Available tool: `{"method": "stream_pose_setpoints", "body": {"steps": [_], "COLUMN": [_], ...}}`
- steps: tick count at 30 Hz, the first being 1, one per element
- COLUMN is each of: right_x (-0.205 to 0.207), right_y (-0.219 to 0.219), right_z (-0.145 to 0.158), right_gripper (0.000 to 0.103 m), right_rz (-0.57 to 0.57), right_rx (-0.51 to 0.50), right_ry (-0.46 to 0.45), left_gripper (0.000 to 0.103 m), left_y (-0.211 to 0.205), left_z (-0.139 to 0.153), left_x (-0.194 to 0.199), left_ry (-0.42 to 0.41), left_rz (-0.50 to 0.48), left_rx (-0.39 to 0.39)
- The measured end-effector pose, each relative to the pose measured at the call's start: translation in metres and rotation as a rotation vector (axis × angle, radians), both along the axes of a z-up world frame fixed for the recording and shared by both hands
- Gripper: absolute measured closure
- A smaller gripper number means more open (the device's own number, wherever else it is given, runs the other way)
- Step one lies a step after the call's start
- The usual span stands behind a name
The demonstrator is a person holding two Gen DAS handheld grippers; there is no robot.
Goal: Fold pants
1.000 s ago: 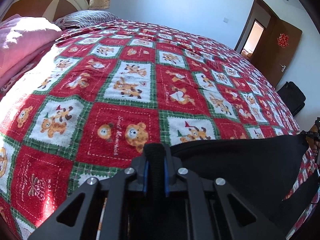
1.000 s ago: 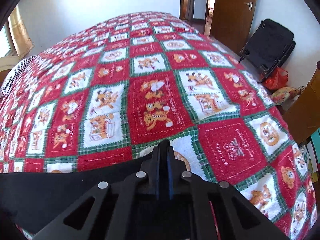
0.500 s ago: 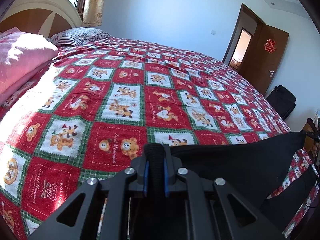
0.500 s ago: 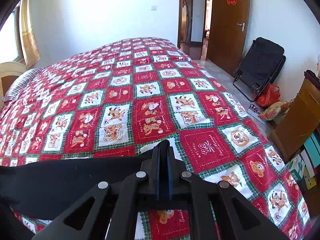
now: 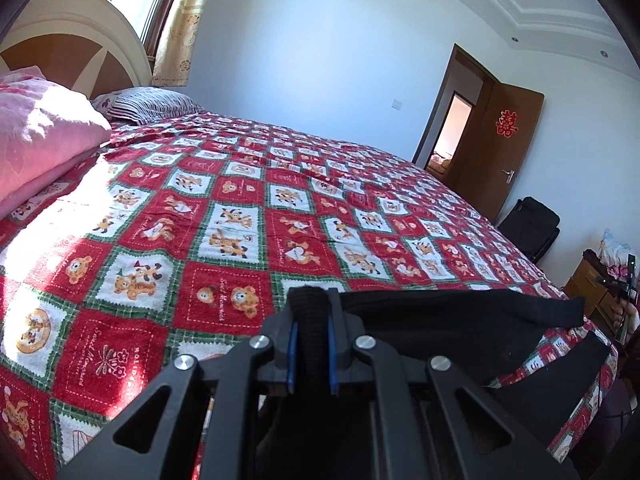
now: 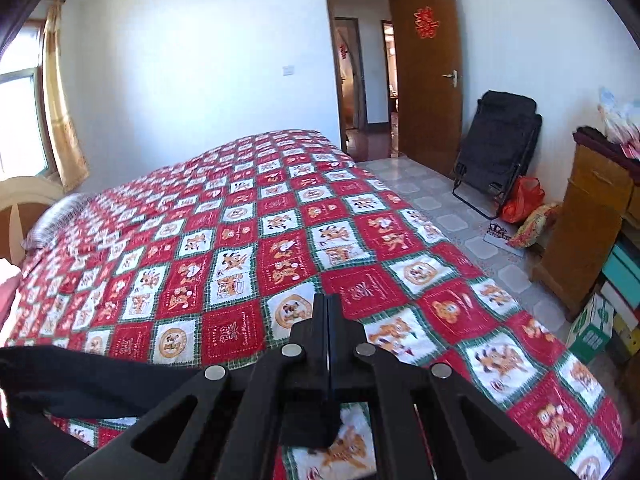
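Black pants (image 5: pixel 440 320) hang over the near edge of the bed, lifted at one end. My left gripper (image 5: pixel 311 308) is shut on a thick bunched edge of the pants, which bulges up between its blue pads. From there the cloth runs right to a loose corner (image 5: pixel 572 308) that nothing holds. In the right wrist view the pants (image 6: pixel 88 380) sag at the lower left, apart from my right gripper (image 6: pixel 328 312). Its jaws are closing, tips pressed together with no cloth between them, over the bedspread.
A red, white and green bear-pattern bedspread (image 5: pixel 240 220) covers the bed. Pink bedding (image 5: pixel 36 136) and a striped pillow (image 5: pixel 148 104) lie by the headboard. Right of the bed are a folded black chair (image 6: pixel 496 148), a wooden cabinet (image 6: pixel 580 232), boxes and an open door (image 6: pixel 428 72).
Both grippers have risen and tilted up, showing more of the room. The pants' right end has slipped out of the right gripper, whose jaws now meet on nothing. The left grip holds.
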State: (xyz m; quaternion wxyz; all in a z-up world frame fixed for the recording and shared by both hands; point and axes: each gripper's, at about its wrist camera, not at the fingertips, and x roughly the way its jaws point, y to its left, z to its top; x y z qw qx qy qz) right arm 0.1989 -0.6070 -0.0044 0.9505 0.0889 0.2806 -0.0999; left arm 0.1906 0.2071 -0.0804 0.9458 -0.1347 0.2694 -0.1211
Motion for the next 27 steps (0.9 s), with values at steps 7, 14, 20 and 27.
{"method": "stream_pose_setpoints", "body": {"steps": [7, 14, 20, 27], "right_x": [-0.016, 0.013, 0.038, 0.049], "right_y": [0.006, 0.017, 0.01, 0.017], "right_z": [-0.035, -0.059, -0.068, -0.076], "right_gripper": [0.102, 0.036, 0.037, 0.101], "right_rz": [0.109, 0.121, 0.117, 0.134], "right_rx": [0.053, 0.109, 0.167, 0.066], "right_ry": [0.157, 0.211, 0.225, 0.29], "left_gripper": [0.091, 0.091, 0.091, 0.091], "left_y": [-0.011, -0.009, -0.009, -0.012], "left_z": [-0.012, -0.012, -0.014, -0.015], "left_x": [-0.016, -0.016, -0.014, -0.01], "left_ry": [0.015, 0.018, 0.032, 0.048], "left_rz": [-0.035, -0.026, -0.022, -0.011], "left_rx": [0.035, 0.03, 0.039, 0.052]}}
